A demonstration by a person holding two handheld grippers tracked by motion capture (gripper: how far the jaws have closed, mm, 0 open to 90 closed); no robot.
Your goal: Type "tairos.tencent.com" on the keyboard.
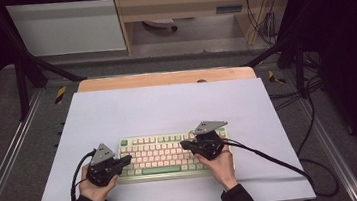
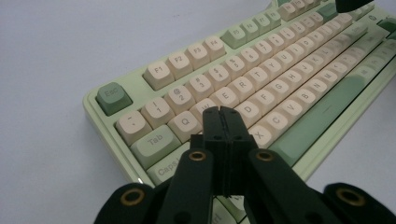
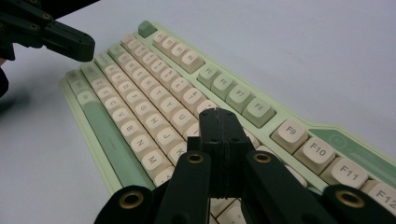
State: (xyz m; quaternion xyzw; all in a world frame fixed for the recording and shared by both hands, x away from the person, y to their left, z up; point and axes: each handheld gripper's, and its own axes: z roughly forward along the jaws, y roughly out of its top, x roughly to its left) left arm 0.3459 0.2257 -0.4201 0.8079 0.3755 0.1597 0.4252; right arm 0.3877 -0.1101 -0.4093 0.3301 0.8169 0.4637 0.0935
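Two closed grippers poised over a green and cream keyboard.
In the high view, the keyboard (image 1: 164, 154) lies on the near middle of the white table (image 1: 167, 109), the left gripper (image 1: 128, 159) over its left end and the right gripper (image 1: 183, 144) over its right half. In the left gripper view, that gripper (image 2: 221, 111) has its jaws pressed together above the W and S keys. In the right gripper view, that gripper (image 3: 217, 113) likewise has its jaws together, empty, over the keys near the F-row.
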